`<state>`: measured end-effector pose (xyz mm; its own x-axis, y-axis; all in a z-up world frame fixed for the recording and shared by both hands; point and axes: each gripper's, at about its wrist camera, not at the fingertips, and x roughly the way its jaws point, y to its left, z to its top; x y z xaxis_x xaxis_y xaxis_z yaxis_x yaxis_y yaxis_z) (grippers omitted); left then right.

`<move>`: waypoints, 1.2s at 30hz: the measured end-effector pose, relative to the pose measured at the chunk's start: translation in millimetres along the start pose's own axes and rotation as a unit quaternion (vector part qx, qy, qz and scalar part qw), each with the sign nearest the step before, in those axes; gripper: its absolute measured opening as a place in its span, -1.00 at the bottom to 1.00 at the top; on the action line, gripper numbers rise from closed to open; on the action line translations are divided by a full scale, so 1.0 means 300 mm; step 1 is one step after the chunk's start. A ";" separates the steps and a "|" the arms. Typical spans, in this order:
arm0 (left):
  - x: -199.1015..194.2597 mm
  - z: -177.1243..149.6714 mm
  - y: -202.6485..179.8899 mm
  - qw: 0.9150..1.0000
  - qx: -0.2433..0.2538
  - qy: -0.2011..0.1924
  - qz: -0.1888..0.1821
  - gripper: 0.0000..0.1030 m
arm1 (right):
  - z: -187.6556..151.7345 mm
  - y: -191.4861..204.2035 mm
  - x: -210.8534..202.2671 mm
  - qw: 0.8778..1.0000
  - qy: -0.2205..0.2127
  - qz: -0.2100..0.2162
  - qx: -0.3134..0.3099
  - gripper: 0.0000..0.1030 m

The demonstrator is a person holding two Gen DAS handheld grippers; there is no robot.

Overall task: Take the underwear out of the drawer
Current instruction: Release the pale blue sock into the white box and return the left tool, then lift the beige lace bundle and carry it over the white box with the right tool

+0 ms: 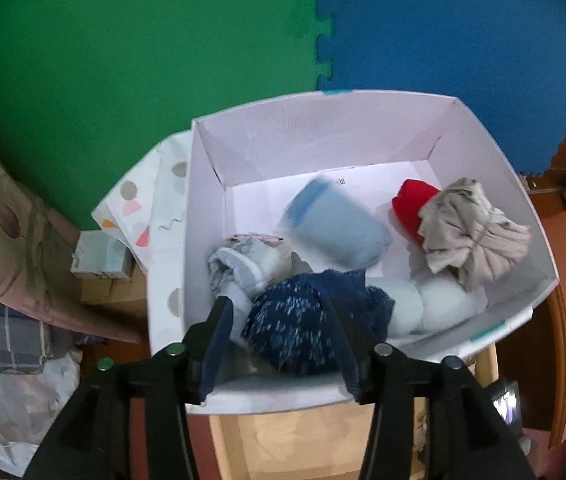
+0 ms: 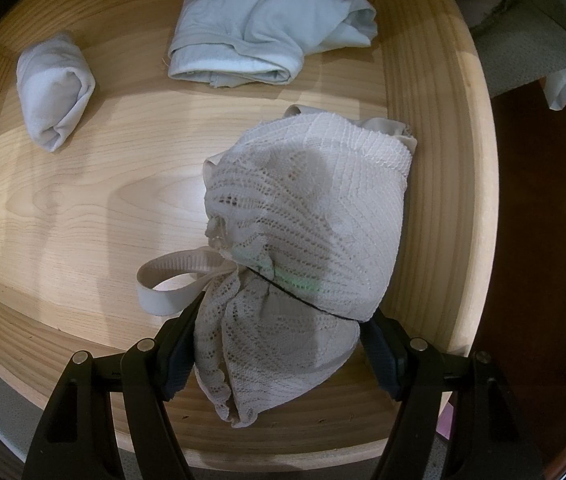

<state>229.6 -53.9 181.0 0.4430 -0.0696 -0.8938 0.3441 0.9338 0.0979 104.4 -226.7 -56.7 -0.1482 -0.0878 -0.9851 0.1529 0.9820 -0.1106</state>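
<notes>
right gripper clamped on lace bra at drawer's right wall | strap dangling, might snag the rim | left gripper spread wide around navy bundle near box's front edge

Floor's covered in interlocking foam puzzle mats, a green one locked into a blue one. Dark reddish-brown wooden furniture runs along the right, and folded patterned bedding is piled left.

Left gripper fingers astride navy speckled garment in white box, seemingly unclamped.
</notes>
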 end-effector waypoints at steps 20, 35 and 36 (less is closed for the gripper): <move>-0.014 -0.544 -0.003 1.000 -0.018 0.010 0.023 -0.01 | -0.007 -0.003 -0.001 1.000 0.001 0.000 0.001 0.33; 0.289 -0.776 -0.016 0.996 -0.070 0.054 0.009 -0.01 | -0.016 -0.006 -0.006 1.000 -0.005 0.004 0.003 0.25; 0.299 -0.785 -0.017 0.996 -0.066 0.052 0.010 -0.01 | -0.020 -0.005 -0.007 1.000 -0.007 0.003 0.003 0.25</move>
<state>72.6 17.7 -2.7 0.3583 -0.0206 -0.9334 0.2210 0.9732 0.0633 98.6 -227.0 -53.6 -0.1334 -0.0844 -0.9875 0.1600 0.9815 -0.1055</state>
